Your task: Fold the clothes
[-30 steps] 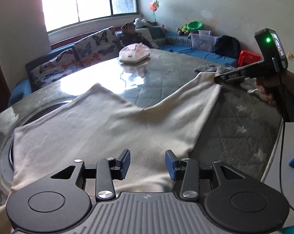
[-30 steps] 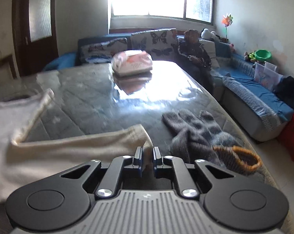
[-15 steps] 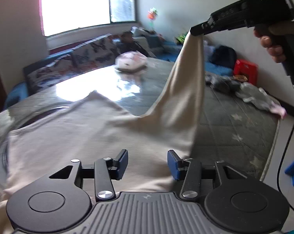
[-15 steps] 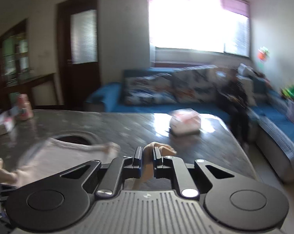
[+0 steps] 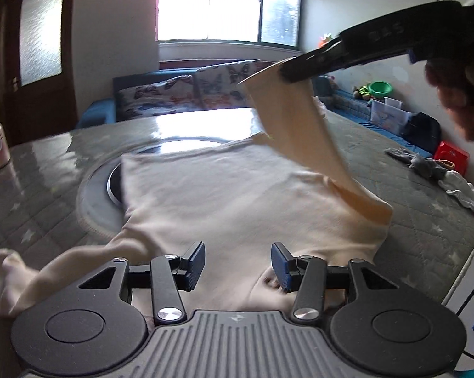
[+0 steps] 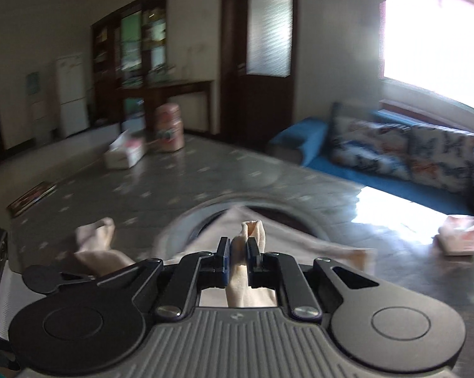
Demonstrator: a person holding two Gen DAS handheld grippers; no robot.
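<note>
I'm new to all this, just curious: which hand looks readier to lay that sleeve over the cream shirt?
Probably the right. The right hand-held gripper is shut on the sleeve, held above the shirt. The left hand-held gripper is open, holding nothing.

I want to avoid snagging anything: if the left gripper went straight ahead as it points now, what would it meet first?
Probably the cream shirt itself: the open left gripper points low across its spread body on the table. Depth is uncertain.

Glossy grey star-patterned table (image 5: 419, 226) bearing spread cream knit garment (image 5: 237, 195), grey gloves (image 5: 422, 162), pink canister (image 6: 169, 132), white tissue box (image 6: 125, 154).
</note>
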